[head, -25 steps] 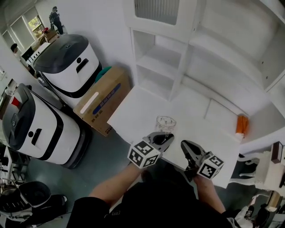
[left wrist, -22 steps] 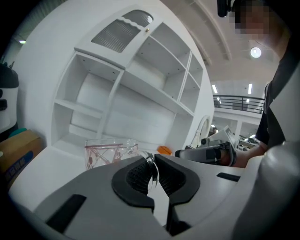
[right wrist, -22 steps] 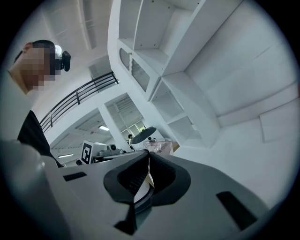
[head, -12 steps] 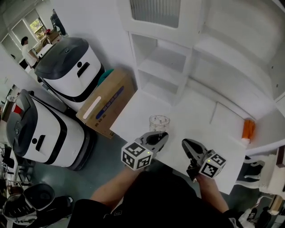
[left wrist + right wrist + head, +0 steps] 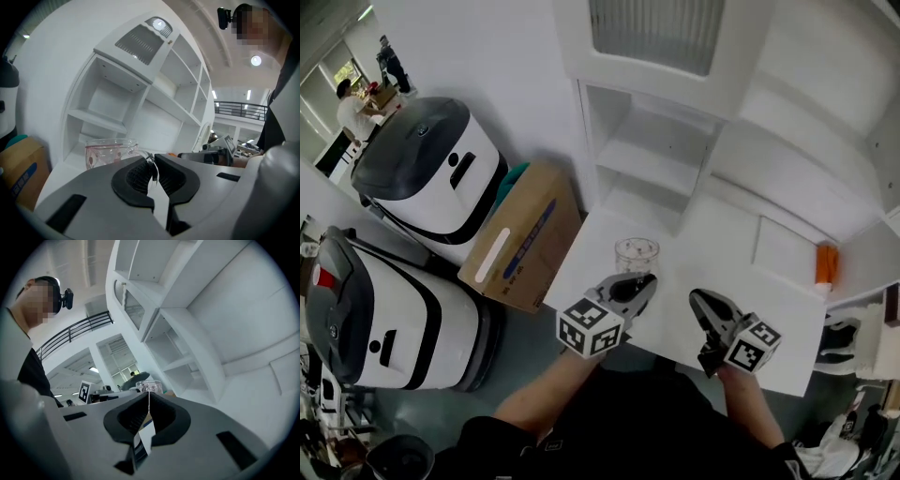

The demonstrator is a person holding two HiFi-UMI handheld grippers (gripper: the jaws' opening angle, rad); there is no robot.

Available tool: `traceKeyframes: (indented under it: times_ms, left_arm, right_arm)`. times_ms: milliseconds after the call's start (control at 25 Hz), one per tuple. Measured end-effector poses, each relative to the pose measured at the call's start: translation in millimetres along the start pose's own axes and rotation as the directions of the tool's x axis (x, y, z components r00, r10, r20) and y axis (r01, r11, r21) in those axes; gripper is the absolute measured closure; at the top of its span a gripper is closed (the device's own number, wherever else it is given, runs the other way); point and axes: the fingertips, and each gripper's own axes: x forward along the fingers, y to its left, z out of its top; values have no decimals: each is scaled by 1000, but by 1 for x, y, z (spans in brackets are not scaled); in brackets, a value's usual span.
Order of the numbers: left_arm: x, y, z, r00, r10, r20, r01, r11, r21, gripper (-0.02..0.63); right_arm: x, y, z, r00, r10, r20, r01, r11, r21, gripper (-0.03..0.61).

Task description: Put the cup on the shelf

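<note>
Gripping clear glass cup (image 5: 637, 255) by its handle: left tool (image 5: 639, 284), jaws almost together, thin glass loop pinched between pads. Cup upright, pink pattern on wall, at front-left part of white bench (image 5: 694, 248), just ahead of tool tips; cannot tell if base rests on bench. Right tool (image 5: 701, 305) off to right, apart from cup, jaws together on nothing. White shelf unit (image 5: 652, 155) behind bench. Orange object (image 5: 827, 265) at bench's right edge. Cardboard box (image 5: 520, 239) on floor left of bench, beside white-grey machines (image 5: 431, 169).
</note>
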Motion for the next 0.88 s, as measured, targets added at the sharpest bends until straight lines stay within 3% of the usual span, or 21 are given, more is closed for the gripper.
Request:
traceKeyframes:
  times_ms: [200,360,880]
  left_arm:
    - [-23,36,13,992,-111,-67,114,993,45,592]
    - [-37,57,28,983,-159,-97,167,983,81,592]
    - [-25,74,91,989,-141,-53,146,985,94,592]
  right_arm:
    - [49,22,1,990,-103,92,101,994,29,561]
    - [80,46,-8,987,-120,107,115,992,53,561]
    - [72,31,2,988,-105,115,98,993,68,561]
